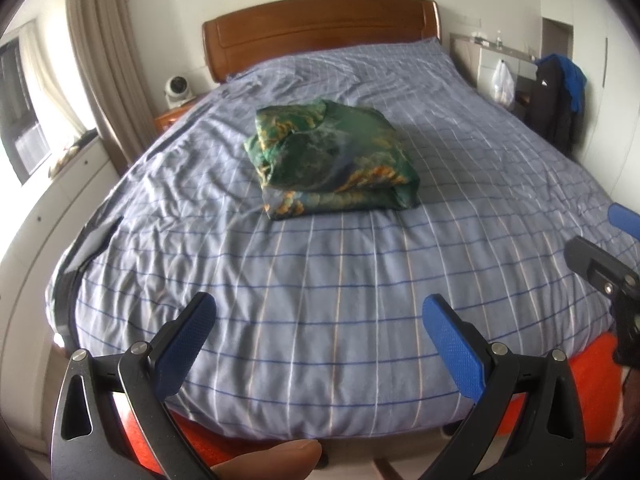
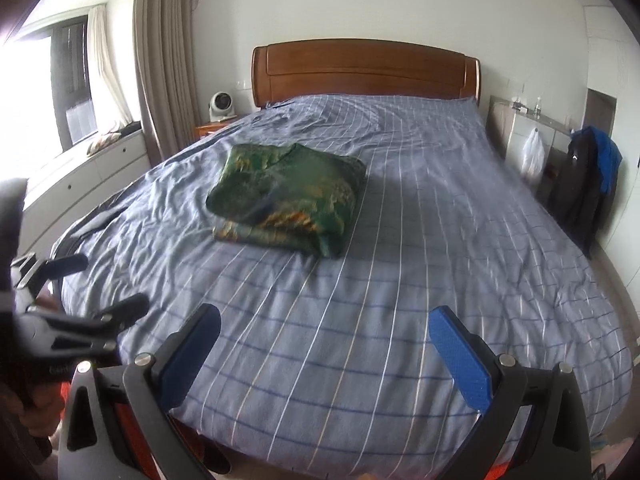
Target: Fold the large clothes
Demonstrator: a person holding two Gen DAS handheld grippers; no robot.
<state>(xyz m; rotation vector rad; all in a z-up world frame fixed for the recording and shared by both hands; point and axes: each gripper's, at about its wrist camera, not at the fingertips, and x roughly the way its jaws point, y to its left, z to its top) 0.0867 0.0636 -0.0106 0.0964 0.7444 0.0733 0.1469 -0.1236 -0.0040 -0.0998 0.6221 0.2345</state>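
Note:
A green garment with orange print (image 1: 332,160) lies folded in a thick bundle in the middle of the bed; it also shows in the right wrist view (image 2: 286,200). My left gripper (image 1: 320,320) is open and empty above the foot of the bed, well short of the bundle. My right gripper (image 2: 324,328) is open and empty, also above the foot of the bed. The right gripper shows at the right edge of the left wrist view (image 1: 600,248), and the left gripper at the left edge of the right wrist view (image 2: 92,288).
The bed has a blue checked cover (image 1: 320,280) and a wooden headboard (image 1: 320,24). A small fan (image 1: 176,90) stands on a nightstand at the left. White drawers (image 2: 80,176) run under the window. A dark jacket (image 2: 584,184) hangs at the right.

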